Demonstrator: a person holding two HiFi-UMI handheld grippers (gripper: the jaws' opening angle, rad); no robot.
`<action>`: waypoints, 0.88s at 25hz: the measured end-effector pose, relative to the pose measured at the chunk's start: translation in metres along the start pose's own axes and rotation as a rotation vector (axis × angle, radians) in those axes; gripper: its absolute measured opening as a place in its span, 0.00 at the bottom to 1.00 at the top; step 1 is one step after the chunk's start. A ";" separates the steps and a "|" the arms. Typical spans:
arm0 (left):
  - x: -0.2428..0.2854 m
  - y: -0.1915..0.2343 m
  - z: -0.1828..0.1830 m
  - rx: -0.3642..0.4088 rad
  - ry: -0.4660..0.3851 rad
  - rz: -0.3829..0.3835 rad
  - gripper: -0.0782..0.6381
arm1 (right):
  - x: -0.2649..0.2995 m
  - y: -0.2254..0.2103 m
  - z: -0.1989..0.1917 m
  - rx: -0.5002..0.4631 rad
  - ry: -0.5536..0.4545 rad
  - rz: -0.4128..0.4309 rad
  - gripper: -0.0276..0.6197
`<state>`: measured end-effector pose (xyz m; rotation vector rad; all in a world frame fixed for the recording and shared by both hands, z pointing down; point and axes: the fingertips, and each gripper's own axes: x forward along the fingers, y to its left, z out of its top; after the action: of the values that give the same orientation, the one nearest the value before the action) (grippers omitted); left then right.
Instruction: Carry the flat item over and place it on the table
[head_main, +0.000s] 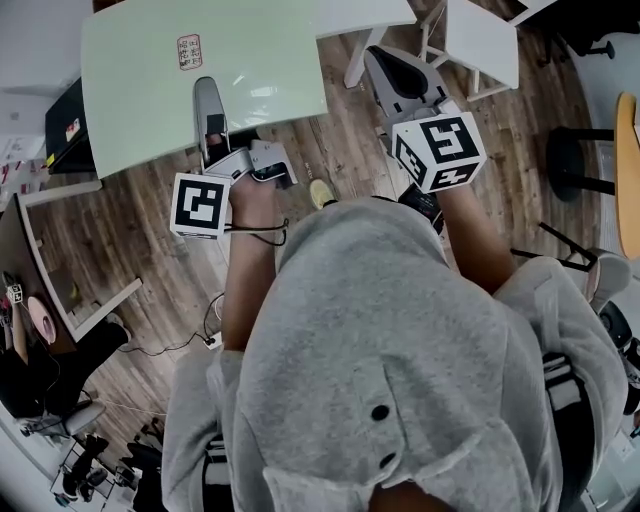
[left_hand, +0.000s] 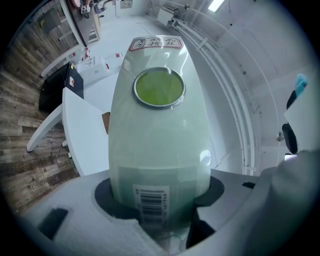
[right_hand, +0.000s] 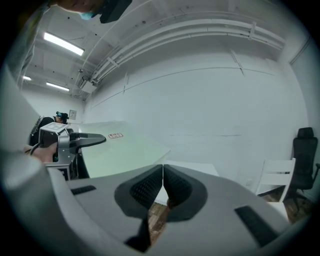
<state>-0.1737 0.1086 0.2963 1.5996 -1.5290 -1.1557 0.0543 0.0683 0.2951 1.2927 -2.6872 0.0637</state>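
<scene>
The flat item is a pale green board (head_main: 200, 70) with a red stamped label at its far end. It is held out level over the wood floor. My left gripper (head_main: 207, 105) is shut on its near edge, one jaw lying on top. In the left gripper view the board (left_hand: 160, 145) runs away from the jaws, with a barcode sticker by the left gripper (left_hand: 160, 220) and a round green-filled ring further along. My right gripper (head_main: 385, 65) is to the right of the board, shut and empty; its pads meet (right_hand: 163, 175). A white table (head_main: 360, 15) stands just ahead.
A white chair (head_main: 480, 40) stands right of the table, and a black stool (head_main: 570, 160) further right. A black office chair (right_hand: 305, 150) stands against the white wall. A black box (head_main: 65, 125) sits left of the board. Another white table (left_hand: 85, 145) lies below the board.
</scene>
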 end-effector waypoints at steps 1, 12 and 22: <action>-0.001 -0.001 0.000 0.000 -0.003 -0.003 0.49 | -0.001 -0.002 -0.001 -0.001 -0.002 -0.001 0.08; -0.001 -0.003 0.002 0.029 -0.020 -0.023 0.49 | -0.007 -0.010 -0.003 -0.013 -0.033 -0.009 0.08; -0.002 -0.007 0.003 0.035 -0.028 -0.046 0.49 | -0.005 -0.013 -0.003 -0.017 -0.057 -0.002 0.08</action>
<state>-0.1727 0.1119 0.2889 1.6559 -1.5460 -1.1871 0.0683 0.0640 0.2964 1.3114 -2.7280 0.0034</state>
